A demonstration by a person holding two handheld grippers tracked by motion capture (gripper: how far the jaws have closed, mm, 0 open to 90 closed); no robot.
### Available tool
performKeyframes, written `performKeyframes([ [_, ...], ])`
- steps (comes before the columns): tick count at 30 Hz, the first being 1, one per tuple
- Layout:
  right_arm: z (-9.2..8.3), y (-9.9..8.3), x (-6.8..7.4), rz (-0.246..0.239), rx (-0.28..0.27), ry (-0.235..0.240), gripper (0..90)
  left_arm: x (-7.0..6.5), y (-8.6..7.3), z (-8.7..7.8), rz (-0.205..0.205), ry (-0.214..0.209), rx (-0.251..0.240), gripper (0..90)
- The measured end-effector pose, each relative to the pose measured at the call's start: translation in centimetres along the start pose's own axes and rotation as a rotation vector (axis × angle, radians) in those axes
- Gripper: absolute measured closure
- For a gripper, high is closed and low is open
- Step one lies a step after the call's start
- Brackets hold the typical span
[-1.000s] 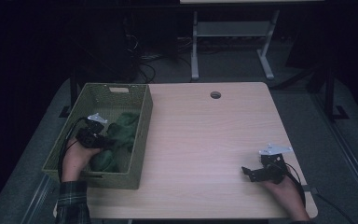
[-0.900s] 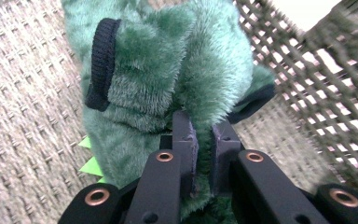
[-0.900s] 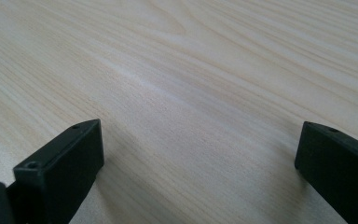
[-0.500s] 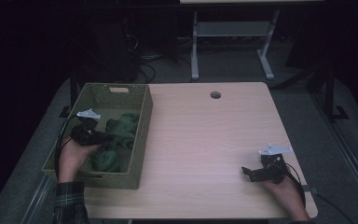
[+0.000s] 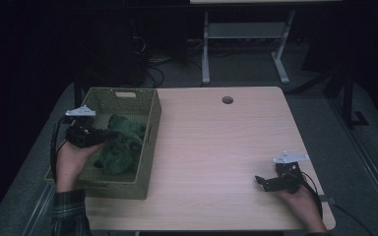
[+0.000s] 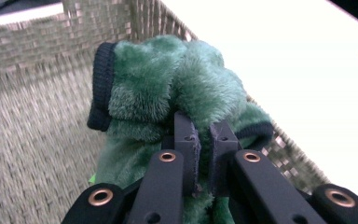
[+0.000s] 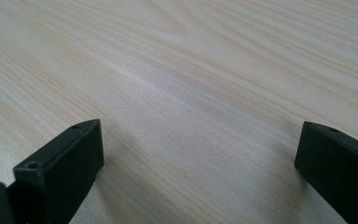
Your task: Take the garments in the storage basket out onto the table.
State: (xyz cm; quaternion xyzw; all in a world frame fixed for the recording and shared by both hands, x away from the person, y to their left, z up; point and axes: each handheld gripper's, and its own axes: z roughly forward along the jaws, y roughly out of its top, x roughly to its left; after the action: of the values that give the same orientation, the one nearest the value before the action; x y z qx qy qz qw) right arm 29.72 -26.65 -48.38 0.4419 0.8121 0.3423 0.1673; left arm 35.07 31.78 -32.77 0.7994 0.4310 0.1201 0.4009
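A fluffy green garment [image 5: 120, 142] with dark ribbed cuffs lies in the woven olive basket [image 5: 150, 125] at the table's left. My left gripper [image 5: 109, 133] is over the basket, shut on a fold of the green garment [image 6: 168, 88], its jaws nearly together with fleece pinched between them. A dark cuff [image 6: 101, 84] curls at the garment's left side. My right gripper [image 5: 262, 181] rests low on the wooden table [image 5: 216, 142] near the front right corner, jaws wide apart with bare wood [image 7: 191, 107] between them.
A round cable hole [image 5: 227, 100] sits near the table's far edge. Beyond the table stands a white metal frame [image 5: 241, 44] on a dark floor. The basket's walls surround the left gripper on three sides.
My left gripper has shifted slightly toward the basket's left side and lifted a little, pulling the green garment with it. The right gripper has stayed put.
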Motion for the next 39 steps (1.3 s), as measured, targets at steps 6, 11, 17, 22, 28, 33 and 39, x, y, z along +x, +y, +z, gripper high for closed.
performKeyframes([
  [6, 0.0, 0.0, 0.0, 0.000, 0.000, 0.000, 0.8, -0.2, 1.8, -1.5, -0.011, 0.001, -0.063, 85.1],
  [11, 0.0, 0.0, 0.0, 0.000, 0.001, 0.000, 0.8, -0.5, 3.0, -2.7, -0.015, 0.002, -0.109, 85.1],
  [17, 0.0, 0.0, 0.0, 0.001, 0.000, 0.000, 0.8, -0.9, 4.2, -4.0, 0.003, -0.009, -0.141, 85.1],
  [22, 0.0, 0.0, 0.0, 0.001, 0.000, 0.000, 0.8, -1.4, 5.3, -5.0, 0.020, -0.003, -0.158, 85.2],
  [28, 0.0, 0.0, 0.0, -0.001, 0.001, 0.000, 0.8, -2.0, 6.6, -6.2, 0.039, -0.004, -0.189, 85.2],
  [33, 0.0, 0.0, 0.0, 0.000, 0.000, 0.000, 0.8, -2.9, 7.8, -7.0, 0.060, -0.026, -0.219, 85.2],
  [39, 0.0, 0.0, 0.0, 0.001, 0.000, 0.000, 0.8, -4.0, 9.0, -7.0, 0.071, -0.057, -0.235, 85.1],
])
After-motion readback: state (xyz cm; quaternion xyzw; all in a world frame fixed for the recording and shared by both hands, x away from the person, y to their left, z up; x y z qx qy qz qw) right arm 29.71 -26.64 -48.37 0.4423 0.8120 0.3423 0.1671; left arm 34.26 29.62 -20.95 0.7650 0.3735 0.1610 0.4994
